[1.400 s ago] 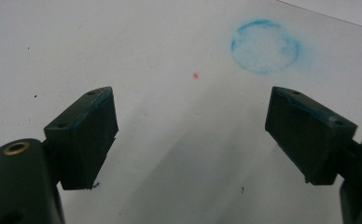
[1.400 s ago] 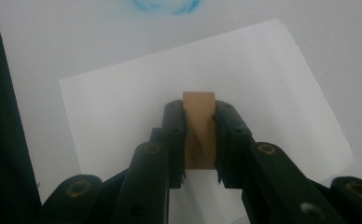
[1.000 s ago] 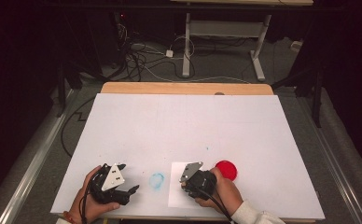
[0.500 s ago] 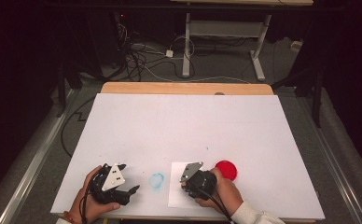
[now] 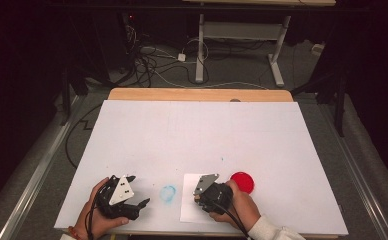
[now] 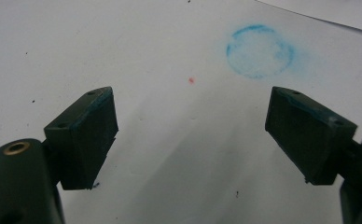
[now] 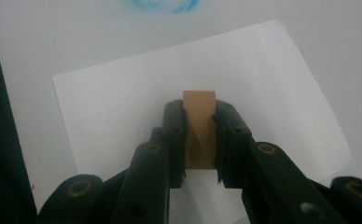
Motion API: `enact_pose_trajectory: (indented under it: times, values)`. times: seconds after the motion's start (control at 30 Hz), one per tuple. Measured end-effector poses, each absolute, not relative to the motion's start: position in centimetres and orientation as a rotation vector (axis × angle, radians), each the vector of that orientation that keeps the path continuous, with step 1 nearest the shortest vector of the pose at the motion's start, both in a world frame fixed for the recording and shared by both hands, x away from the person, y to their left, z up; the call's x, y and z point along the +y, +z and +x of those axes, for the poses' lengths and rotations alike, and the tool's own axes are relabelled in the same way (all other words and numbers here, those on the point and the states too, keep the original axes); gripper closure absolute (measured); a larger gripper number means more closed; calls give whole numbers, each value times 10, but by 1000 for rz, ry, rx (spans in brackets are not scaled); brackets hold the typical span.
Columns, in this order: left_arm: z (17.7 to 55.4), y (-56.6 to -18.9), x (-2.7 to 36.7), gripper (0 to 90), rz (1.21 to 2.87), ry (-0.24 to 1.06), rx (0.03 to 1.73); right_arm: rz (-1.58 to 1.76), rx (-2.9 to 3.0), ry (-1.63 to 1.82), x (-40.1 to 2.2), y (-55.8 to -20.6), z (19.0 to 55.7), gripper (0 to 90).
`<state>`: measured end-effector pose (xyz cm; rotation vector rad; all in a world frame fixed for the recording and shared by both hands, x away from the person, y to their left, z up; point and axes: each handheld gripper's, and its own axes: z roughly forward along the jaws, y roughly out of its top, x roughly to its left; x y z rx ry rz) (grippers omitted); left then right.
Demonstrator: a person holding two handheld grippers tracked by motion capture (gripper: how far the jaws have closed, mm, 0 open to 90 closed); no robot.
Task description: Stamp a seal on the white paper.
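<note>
In the right gripper view my right gripper (image 7: pixel 200 135) is shut on a small tan block (image 7: pixel 198 126), held upright over a white sheet of paper (image 7: pixel 123 102). From the high view that gripper (image 5: pixel 208 196) rests on the paper (image 5: pixel 189 182) near the table's front edge. A red disc (image 5: pixel 243 181) lies just right of the hand. My left gripper (image 5: pixel 141 204) stands open at the front left, its jaws wide apart with nothing between them (image 6: pixel 191 135). A smudged blue ring (image 6: pixel 259 51) marks the table ahead of it, seen as the blue ring (image 5: pixel 168 193) between the two hands.
The white table top (image 5: pixel 197 135) stretches away with a wooden strip (image 5: pixel 197 94) along its far edge. Beyond it are cables and the legs of a desk frame (image 5: pixel 237 45) on the floor. A tiny red speck (image 6: pixel 191 80) sits on the surface.
</note>
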<state>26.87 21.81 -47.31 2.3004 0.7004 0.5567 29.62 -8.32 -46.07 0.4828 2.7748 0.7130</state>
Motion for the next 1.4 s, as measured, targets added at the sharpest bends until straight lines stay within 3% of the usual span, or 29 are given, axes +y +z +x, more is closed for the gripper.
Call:
enact_pose_trajectory:
  times: [0.63,0.97,1.4]
  values:
    - [270,-473,220,162,2297,551,703,464,2757,739,-85,-458,296,764]
    - [269,-472,220,162,2294,558,703,517,2656,938,-109,-415,294,763]
    - [270,-472,221,162,2289,558,703,575,2582,983,-140,-393,293,764]
